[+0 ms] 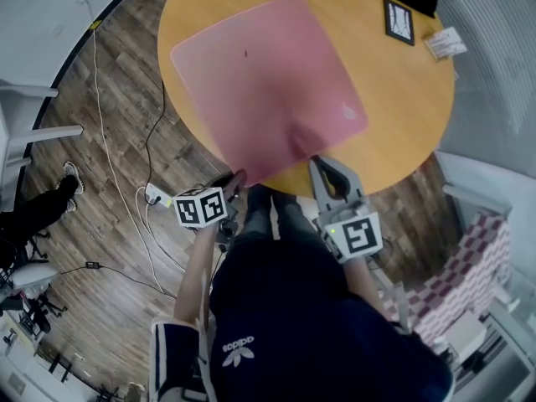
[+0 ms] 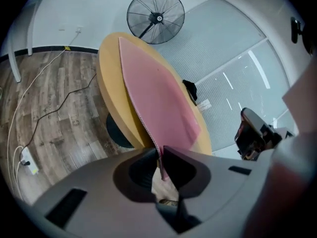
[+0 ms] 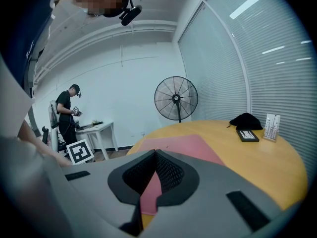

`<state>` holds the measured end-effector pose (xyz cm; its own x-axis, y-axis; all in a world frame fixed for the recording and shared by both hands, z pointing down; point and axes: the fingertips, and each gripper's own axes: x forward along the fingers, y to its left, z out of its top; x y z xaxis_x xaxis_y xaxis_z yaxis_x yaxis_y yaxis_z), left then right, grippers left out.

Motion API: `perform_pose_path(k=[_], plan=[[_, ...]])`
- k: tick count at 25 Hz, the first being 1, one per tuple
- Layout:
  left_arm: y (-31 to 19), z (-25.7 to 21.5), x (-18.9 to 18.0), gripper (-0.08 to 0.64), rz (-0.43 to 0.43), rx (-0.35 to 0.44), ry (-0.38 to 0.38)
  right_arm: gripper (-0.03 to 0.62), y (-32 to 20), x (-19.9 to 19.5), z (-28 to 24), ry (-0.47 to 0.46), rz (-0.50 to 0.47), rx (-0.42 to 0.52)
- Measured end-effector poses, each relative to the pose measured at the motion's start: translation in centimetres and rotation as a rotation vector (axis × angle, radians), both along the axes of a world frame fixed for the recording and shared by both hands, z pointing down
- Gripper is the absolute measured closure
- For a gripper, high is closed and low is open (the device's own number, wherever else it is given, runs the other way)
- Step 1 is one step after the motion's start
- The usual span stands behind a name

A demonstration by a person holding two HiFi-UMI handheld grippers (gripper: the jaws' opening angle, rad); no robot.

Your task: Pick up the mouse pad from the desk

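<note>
Progress is sitting at the grasp stage: I am holding the left gripper clenched on the near corner of the mouse pad, whose stitched edge is running straight out ahead of its jaws. The right gripper is pinching the same near edge, where the pad is puckering up just in front of its tips. Beyond both tools the rest of the pad is lying flat on the desk, with only the near edge hanging past the rim toward me. Both grips are looking made, while the lift itself is not yet done; I am judging that raising both hands together is what is remaining.
</note>
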<state>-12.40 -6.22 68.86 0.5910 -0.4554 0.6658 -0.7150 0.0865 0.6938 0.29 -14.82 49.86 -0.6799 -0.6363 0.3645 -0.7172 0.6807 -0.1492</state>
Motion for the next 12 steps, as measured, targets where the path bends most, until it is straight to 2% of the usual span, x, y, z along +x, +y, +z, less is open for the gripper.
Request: perform_pose_path(k=[5, 8, 12], plan=[[-0.15, -0.28, -0.07, 0.534, -0.031, 0.032, -0.036, 0.589, 0.17, 0.10, -0.37, 0.006, 0.009, 0.004], [-0.19, -0.38, -0.06, 0.538, -0.069, 0.045, -0.030, 0.589, 0.21, 0.33, -0.53, 0.011, 0.018, 0.010], [-0.13, -0.31, -0.17, 0.541, -0.060, 0.073, -0.068, 0.588, 0.51, 0.31, -0.64, 0.010, 0.027, 0.017]])
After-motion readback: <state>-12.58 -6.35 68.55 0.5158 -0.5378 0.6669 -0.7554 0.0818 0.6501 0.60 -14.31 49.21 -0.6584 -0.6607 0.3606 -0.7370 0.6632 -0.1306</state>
